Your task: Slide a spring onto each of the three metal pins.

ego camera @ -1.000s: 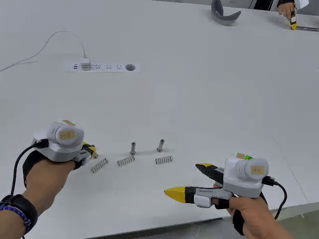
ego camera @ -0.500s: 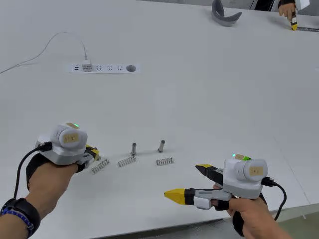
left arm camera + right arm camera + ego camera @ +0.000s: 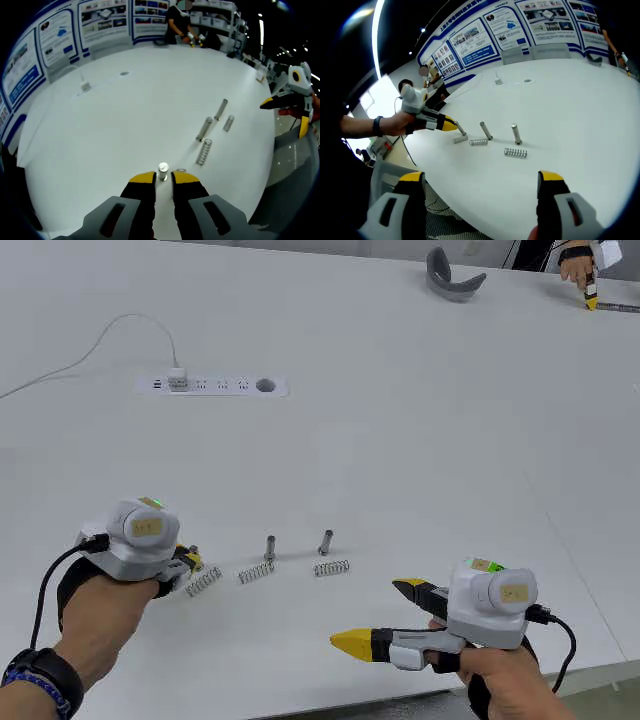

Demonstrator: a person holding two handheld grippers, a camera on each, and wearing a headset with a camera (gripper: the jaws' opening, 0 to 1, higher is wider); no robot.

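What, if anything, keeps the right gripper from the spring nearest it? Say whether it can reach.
Probably yes. The right gripper is open, and bare table lies between it and that spring; the nearest pin stands beyond the spring, not in the way.

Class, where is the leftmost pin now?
In the left gripper view, the leftmost pin stands low at centre, clasped in the jaws of the left gripper, a spring just beyond.

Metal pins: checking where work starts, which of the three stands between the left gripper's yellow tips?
The short silver metal pin at the row's left end, between the left gripper's tips; the middle pin and right-end pin stand free.
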